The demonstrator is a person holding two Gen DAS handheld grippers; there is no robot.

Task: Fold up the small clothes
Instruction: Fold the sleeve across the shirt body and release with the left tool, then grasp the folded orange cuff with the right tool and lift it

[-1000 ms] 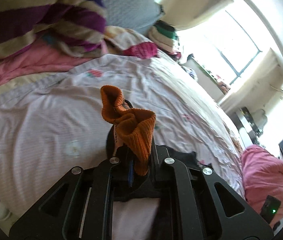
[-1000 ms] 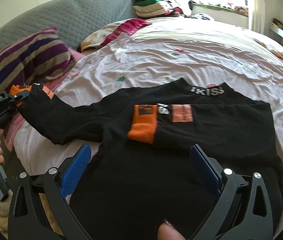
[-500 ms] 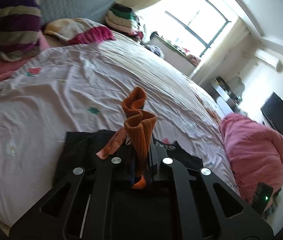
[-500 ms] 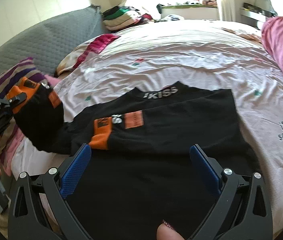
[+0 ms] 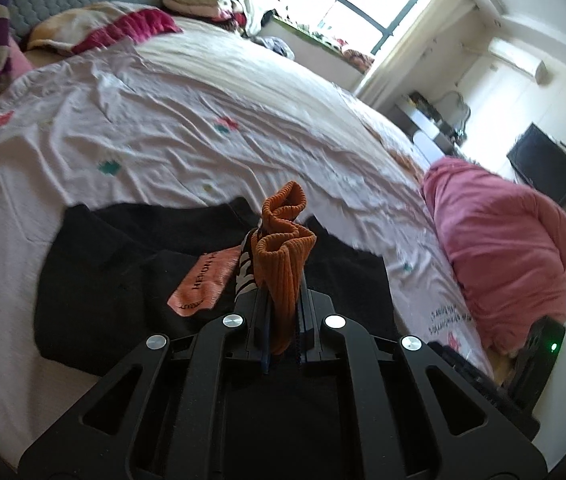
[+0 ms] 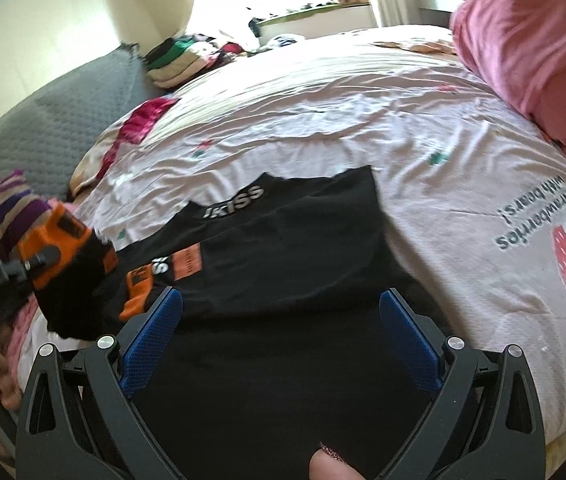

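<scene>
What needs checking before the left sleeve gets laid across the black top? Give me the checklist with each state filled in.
1. Left hand-held gripper shut on the orange cuff: ok.
2. Right hand-held gripper open, holding nothing, above the black top: ok.
3. Right sleeve already folded across the chest, its orange cuff lying on the body: ok.
4. Collar end of the top flat on the bedsheet: ok.
5. Lifted sleeve free of twists: cannot tell; it is bunched.
6. Hem end smooth: cannot tell; hidden below the right gripper.
</scene>
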